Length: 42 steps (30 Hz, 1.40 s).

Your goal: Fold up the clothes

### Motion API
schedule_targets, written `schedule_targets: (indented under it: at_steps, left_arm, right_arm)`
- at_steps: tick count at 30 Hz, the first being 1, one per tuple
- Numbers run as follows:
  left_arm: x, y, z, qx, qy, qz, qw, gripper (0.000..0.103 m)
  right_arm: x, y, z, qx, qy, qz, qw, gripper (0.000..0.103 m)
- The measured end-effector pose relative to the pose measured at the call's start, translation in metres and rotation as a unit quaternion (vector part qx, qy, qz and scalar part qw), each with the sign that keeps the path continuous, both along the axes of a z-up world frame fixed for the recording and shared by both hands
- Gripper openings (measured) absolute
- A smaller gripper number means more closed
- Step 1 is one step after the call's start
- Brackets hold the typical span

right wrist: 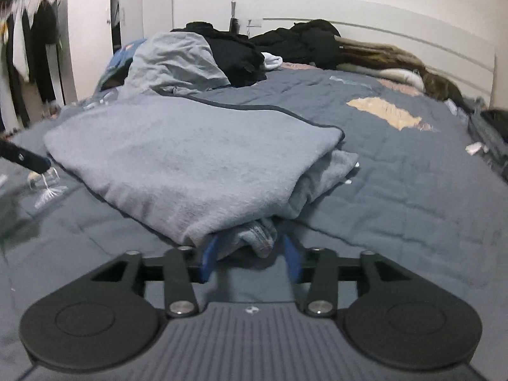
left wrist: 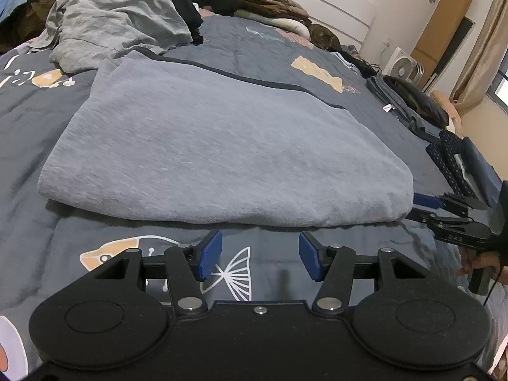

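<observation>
Folded grey garment [left wrist: 222,146], perhaps fleece

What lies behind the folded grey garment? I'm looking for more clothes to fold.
Behind the folded grey garment a crumpled grey shirt tops a pile with black clothes. Anything beneath the pile is hidden.

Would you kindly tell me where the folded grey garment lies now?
The folded grey garment lies mid-bed in both views, just ahead of the crumpled grey clothes pile.

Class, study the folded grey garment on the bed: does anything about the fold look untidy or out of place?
Yes. The folded grey fleece garment looks neat on top, but at its near right corner inner layers bulge out from under the top layer, and a bunched bit hangs between the fingers of the open right tongs. The left tongs hold nothing.
</observation>
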<state>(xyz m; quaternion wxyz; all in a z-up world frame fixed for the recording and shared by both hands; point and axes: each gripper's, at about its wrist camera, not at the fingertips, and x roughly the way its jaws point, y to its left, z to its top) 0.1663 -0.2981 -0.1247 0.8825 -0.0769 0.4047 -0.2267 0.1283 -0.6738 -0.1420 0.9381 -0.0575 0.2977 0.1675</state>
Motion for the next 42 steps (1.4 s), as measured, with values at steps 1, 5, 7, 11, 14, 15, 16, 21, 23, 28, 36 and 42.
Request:
schedule_targets:
  at_steps: [1,5,7,11,14,15,16,21,23,28,36,42]
  left_arm:
    - [0.000,-0.001,0.000,0.000,0.000,-0.002,1.0000,0.053]
    - [-0.001,-0.002,0.000,-0.001,0.001,-0.003,1.0000,0.053]
    - [-0.001,-0.002,0.000,-0.001,0.004,-0.003,1.0000,0.053]
    - [-0.001,-0.001,0.000,-0.001,0.005,-0.003,1.0000,0.053]
    - [-0.001,0.000,0.001,-0.002,0.004,-0.001,1.0000,0.053]
    - [0.000,0.000,0.001,-0.003,0.005,-0.001,1.0000,0.053]
    - [0.000,0.000,0.001,-0.004,0.006,0.000,1.0000,0.053]
    - [0.000,0.001,0.001,-0.006,0.007,0.001,1.0000,0.053]
    - [0.000,0.001,0.002,-0.007,0.006,0.002,1.0000,0.053]
    - [0.002,0.005,0.004,-0.013,0.007,0.007,0.9999,0.053]
    - [0.002,0.005,0.007,-0.019,0.007,0.007,0.9998,0.053]
    - [0.002,0.004,0.006,-0.016,0.008,0.006,0.9998,0.053]
  right_arm:
    - [0.001,0.003,0.000,-0.009,-0.003,0.001,1.000,0.046]
    - [0.002,0.018,0.001,-0.061,-0.030,0.025,0.997,0.046]
    - [0.002,0.028,0.001,-0.094,-0.038,0.042,0.994,0.045]
    - [0.006,0.038,-0.006,-0.124,-0.023,0.063,0.990,0.030]
    - [0.004,0.035,-0.006,-0.113,-0.016,0.061,0.992,0.007]
    - [0.003,0.029,-0.004,-0.093,-0.017,0.055,0.994,0.006]
    - [0.001,0.021,0.000,-0.064,-0.017,0.043,0.997,0.006]
    - [-0.007,-0.023,0.006,0.071,-0.010,-0.018,0.997,0.005]
    - [-0.009,-0.024,0.000,0.073,0.009,-0.018,0.997,0.005]
    - [-0.016,-0.039,-0.009,0.106,0.060,-0.027,0.992,0.000]
    - [-0.021,-0.052,0.009,0.160,0.020,-0.051,0.986,0.012]
    - [-0.002,-0.025,-0.004,0.130,0.026,-0.038,0.990,0.045]
